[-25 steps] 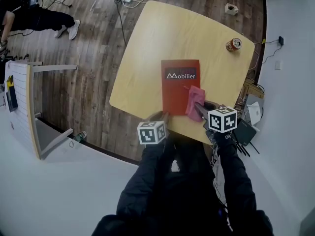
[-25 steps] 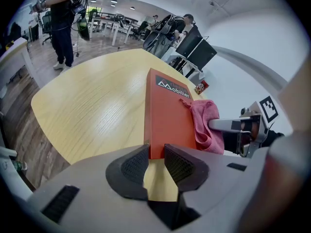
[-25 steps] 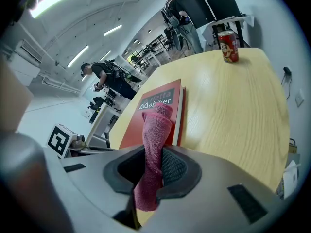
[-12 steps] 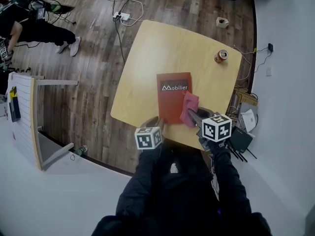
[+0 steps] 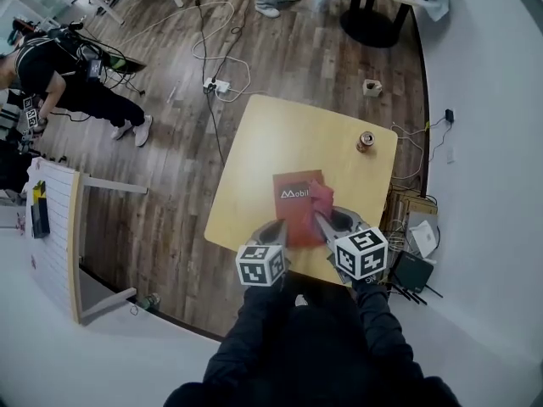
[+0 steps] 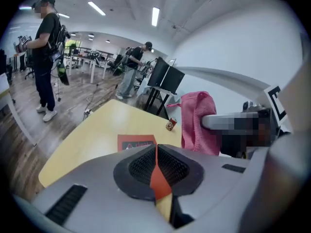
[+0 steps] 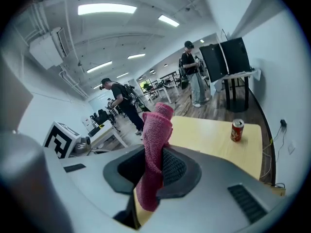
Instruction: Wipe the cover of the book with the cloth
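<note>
Counts: two hand-held grippers, one book, one cloth, one can.
- Red book (image 5: 294, 216) flat on worktop (image 5: 284, 134), near edge. White cover print reads "Mobil"; rest hidden by cloth.
- Pink cloth (image 5: 321, 197) pinched in right hand-held gripper (image 5: 327, 221), over book's right part.
- Left hand-held gripper (image 5: 273, 227) pressed together, at book's near left corner.
- Red can (image 5: 366, 142) at far right; label unreadable.

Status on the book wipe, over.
Right hand-held gripper shut on cloth, over book. Left hand-held gripper shut at book's near edge. Can clear, far corner.
</note>
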Demonstrator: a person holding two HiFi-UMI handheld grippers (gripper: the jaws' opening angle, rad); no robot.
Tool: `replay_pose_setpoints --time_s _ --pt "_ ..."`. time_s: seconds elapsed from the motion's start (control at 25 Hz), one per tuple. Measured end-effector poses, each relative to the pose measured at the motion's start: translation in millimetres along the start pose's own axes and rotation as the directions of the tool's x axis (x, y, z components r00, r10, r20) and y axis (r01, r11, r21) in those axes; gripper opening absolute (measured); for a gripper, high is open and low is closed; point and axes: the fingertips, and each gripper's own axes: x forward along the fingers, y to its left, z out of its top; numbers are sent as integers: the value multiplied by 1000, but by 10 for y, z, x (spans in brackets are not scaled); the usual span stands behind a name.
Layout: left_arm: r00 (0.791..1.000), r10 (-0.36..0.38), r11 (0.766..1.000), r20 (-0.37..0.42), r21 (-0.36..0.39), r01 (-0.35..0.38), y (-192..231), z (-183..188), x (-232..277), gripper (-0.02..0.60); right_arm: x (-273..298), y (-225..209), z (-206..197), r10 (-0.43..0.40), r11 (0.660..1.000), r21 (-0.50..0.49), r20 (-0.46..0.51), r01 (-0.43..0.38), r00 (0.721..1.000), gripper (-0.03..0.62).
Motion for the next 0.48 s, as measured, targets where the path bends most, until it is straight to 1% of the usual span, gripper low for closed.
replay_pose_setpoints --time_s 0.12,0.2,0.36,0.48 --pt "997 -8 998 73 65 4 -153 324 -209 38 -154 194 290 -20 997 -73 68 25 997 80" --pt "992 -11 995 126 100 -2 -247 548 -331 35 -273 291 471 -36 992 -113 114 49 993 80" --pt "975 -28 986 222 168 -10 -431 967 -549 34 -498 461 794 -63 981 -166 188 95 980 80" --pt "959 -56 980 278 201 -1 -543 1212 -701 34 -650 601 1036 -73 973 -193 248 123 966 80"
